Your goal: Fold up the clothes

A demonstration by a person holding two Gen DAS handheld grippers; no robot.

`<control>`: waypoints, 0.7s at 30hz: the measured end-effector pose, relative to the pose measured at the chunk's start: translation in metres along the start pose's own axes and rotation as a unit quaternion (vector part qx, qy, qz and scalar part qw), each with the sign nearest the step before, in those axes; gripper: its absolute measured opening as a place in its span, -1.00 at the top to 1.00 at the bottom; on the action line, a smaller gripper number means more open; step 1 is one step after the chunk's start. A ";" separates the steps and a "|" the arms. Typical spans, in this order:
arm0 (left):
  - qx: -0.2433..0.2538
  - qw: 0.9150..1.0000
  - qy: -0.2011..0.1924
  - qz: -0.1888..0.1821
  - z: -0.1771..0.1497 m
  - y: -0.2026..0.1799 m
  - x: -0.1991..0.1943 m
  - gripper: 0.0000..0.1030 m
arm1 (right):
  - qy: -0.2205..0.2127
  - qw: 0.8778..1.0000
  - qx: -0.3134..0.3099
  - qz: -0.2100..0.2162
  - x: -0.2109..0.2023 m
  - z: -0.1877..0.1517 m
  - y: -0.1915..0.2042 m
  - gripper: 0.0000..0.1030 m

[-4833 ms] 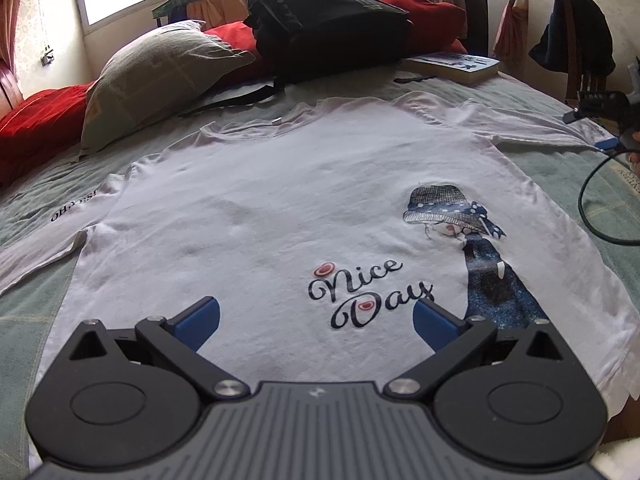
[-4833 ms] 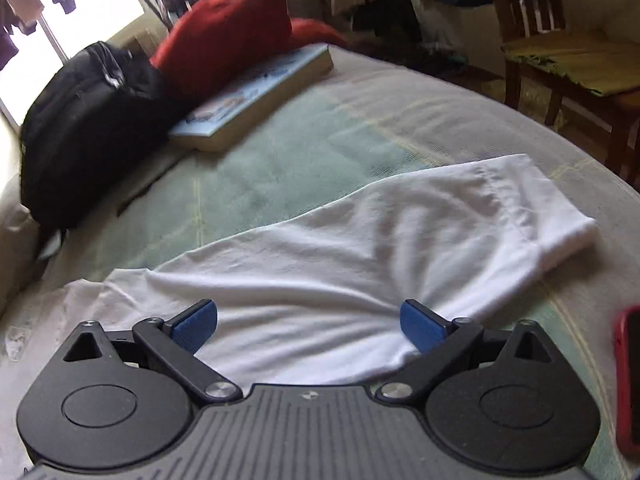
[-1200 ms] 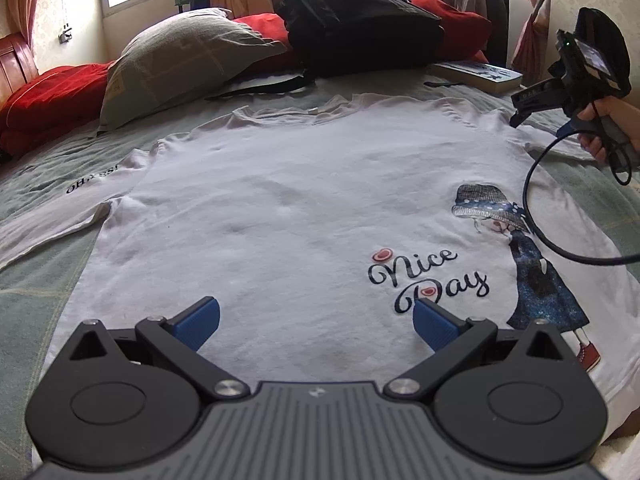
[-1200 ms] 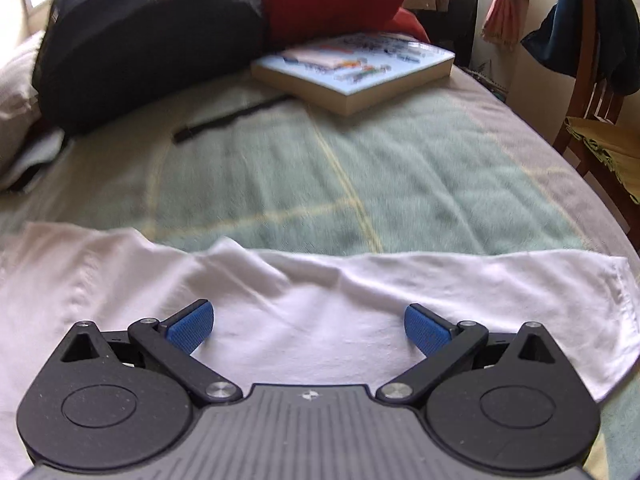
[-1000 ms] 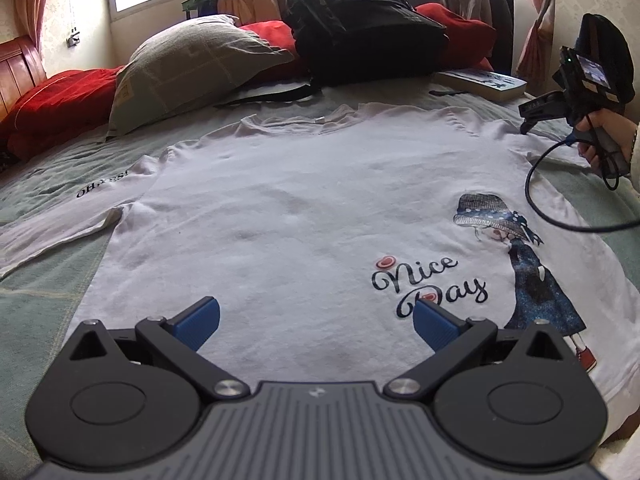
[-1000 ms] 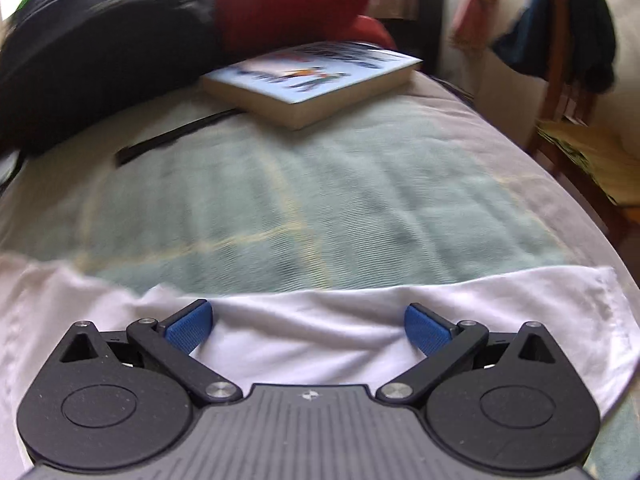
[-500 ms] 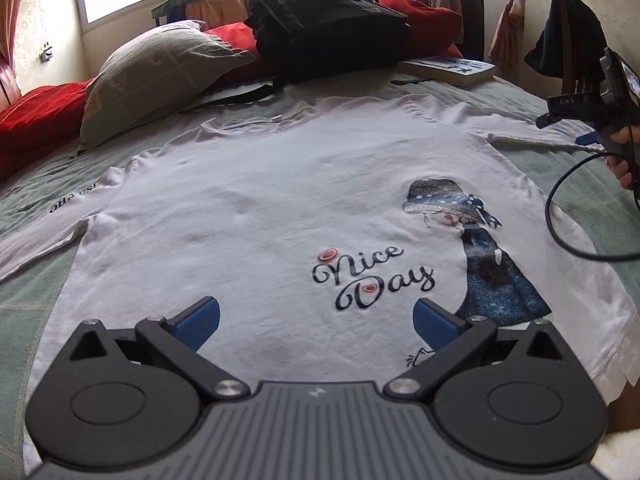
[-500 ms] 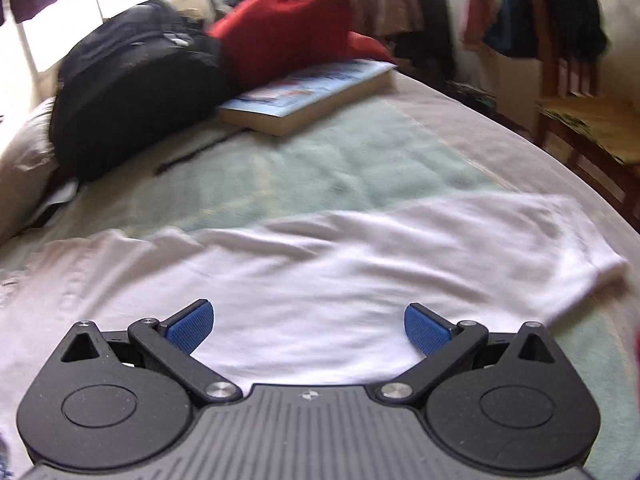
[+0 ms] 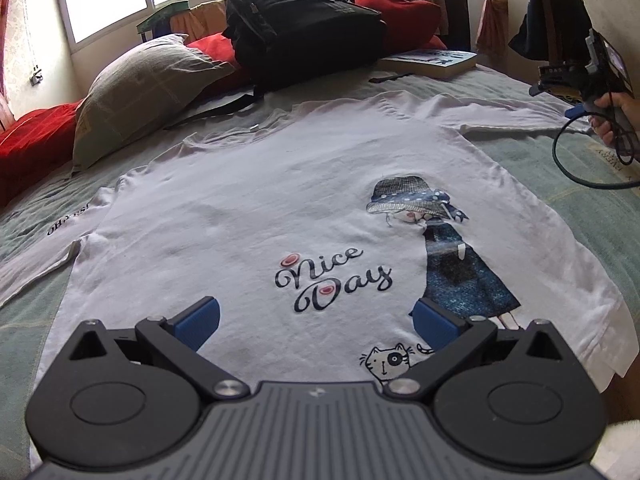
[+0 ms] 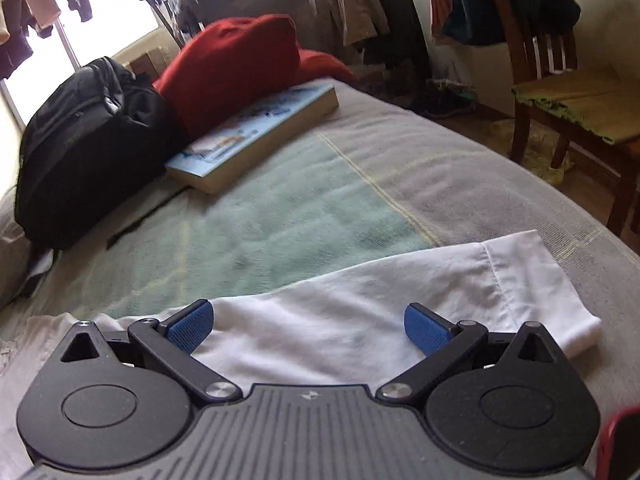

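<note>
A white long-sleeved shirt [image 9: 256,216] with a "Nice Day" print lies flat, front up, on the green bed cover. My left gripper [image 9: 316,320] hovers open over its lower hem, nothing between the blue pads. The shirt's right sleeve [image 10: 380,300] stretches out across the bed toward its cuff [image 10: 536,280]. My right gripper [image 10: 306,326] is open just above that sleeve, near the cuff end. In the left wrist view the right gripper [image 9: 576,80] shows at the far right, held by a hand [image 9: 618,118]. The left sleeve [image 9: 36,256] trails off to the left.
A black backpack [image 9: 300,20], a grey pillow [image 9: 140,88], red cushions [image 10: 236,68] and a thick book [image 10: 256,136] line the head of the bed. A wooden chair [image 10: 568,92] stands beside the bed. A red phone [image 10: 620,444] lies at the right corner. A cable [image 9: 580,168] hangs from the right gripper.
The right gripper has swung from the mid sleeve back toward the cuff end and sits lower. The left gripper shifted slightly over the hem. Both stayed open.
</note>
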State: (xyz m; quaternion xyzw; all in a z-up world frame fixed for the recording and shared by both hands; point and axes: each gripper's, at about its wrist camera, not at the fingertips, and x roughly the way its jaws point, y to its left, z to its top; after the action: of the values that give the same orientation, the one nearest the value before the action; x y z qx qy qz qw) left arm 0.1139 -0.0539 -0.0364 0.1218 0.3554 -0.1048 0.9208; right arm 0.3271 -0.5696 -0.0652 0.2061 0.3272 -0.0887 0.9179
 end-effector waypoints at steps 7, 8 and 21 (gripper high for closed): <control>0.002 1.000 -0.002 -0.001 0.003 -0.004 -0.002 -0.99 | -0.005 0.998 0.037 -0.053 0.001 0.015 -0.039 -1.00; 0.004 1.000 -0.003 -0.003 0.003 -0.006 -0.002 -0.99 | 0.000 0.998 0.040 -0.058 -0.003 0.016 -0.036 -1.00; 0.005 1.000 -0.006 0.003 -0.004 -0.010 -0.009 -0.99 | 0.016 0.989 -0.131 -0.068 -0.016 -0.050 0.042 -1.00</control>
State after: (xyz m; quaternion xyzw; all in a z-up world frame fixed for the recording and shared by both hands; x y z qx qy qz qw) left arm 0.1019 -0.0613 -0.0342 0.1269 0.3492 -0.1046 0.9225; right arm 0.2995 -0.5092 -0.0765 0.0632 0.3639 -0.1040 0.9235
